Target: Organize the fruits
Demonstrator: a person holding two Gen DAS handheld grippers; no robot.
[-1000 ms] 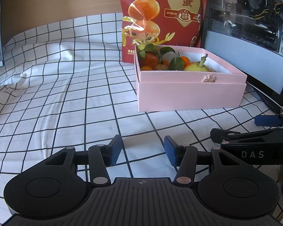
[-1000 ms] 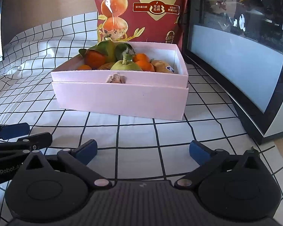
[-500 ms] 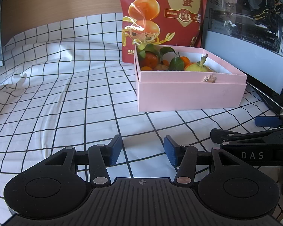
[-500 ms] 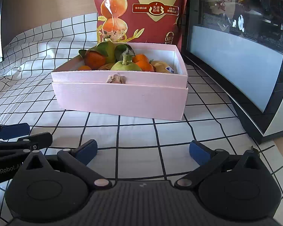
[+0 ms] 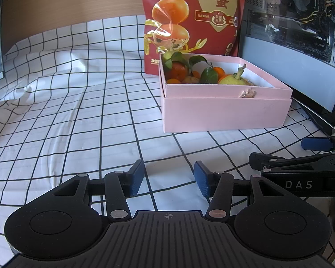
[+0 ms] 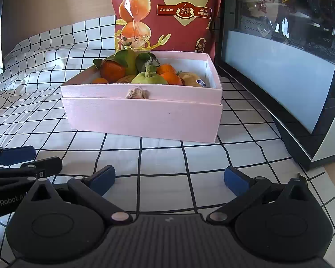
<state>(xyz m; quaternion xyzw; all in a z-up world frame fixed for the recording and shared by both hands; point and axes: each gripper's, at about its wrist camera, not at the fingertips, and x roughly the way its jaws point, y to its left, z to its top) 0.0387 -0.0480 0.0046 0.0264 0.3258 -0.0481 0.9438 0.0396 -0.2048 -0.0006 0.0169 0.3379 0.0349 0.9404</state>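
Observation:
A pink box (image 5: pixel 225 111) (image 6: pixel 143 116) stands on the checked cloth and holds several fruits: tangerines with leaves (image 6: pixel 112 71) (image 5: pixel 176 70), small oranges (image 6: pixel 170 77) and a green pear (image 6: pixel 149 79) (image 5: pixel 233 79). My left gripper (image 5: pixel 168 178) is open and empty, low over the cloth in front of the box. My right gripper (image 6: pixel 168 178) is wide open and empty, also in front of the box. The right gripper shows at the right edge of the left wrist view (image 5: pixel 310 156); the left gripper shows at the left edge of the right wrist view (image 6: pixel 17 163).
A red snack bag (image 5: pixel 189 17) (image 6: pixel 165 11) stands upright right behind the box. A computer case with a glass side (image 5: pixel 301 40) (image 6: pixel 279 67) stands to the right of the box. The checked cloth (image 5: pixel 67 111) stretches to the left.

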